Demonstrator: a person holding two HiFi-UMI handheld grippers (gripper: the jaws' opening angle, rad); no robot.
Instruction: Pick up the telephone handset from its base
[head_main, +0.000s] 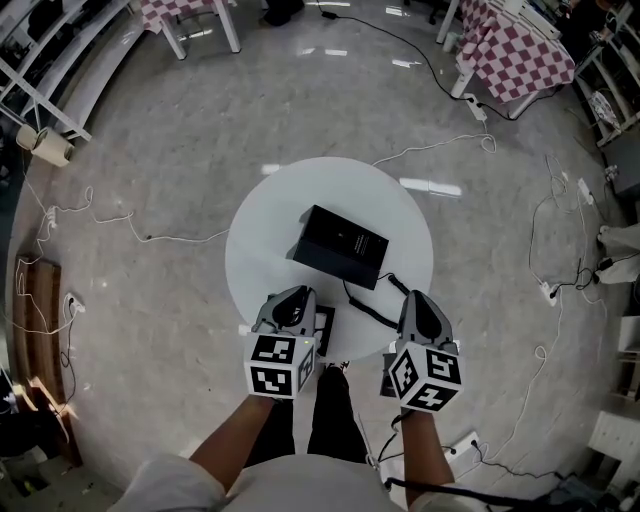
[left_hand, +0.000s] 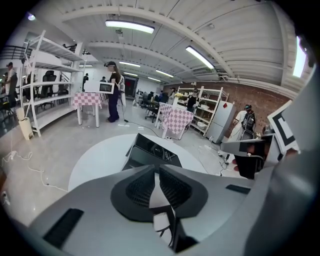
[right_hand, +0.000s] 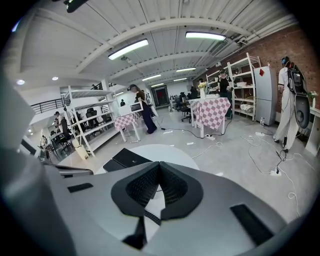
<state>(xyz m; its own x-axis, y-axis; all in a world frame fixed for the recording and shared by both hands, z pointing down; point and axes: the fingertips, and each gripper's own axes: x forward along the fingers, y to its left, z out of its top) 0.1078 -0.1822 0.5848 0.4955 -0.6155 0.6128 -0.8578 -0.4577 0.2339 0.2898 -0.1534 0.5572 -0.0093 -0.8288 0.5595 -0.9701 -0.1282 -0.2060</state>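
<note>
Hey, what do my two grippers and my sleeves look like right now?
The left gripper and the right gripper both have smooth grey shells with black ribbed pads. Each carries a white cube printed with black square markers. The person wears pale short sleeves.

The round table (head_main: 262, 225) looked smooth, matt white; the telephone base (head_main: 340, 245) matt black plastic; the floor (head_main: 150, 150) glossy, polished; the far-right tablecloth (head_main: 520, 55) checked cloth.
</note>
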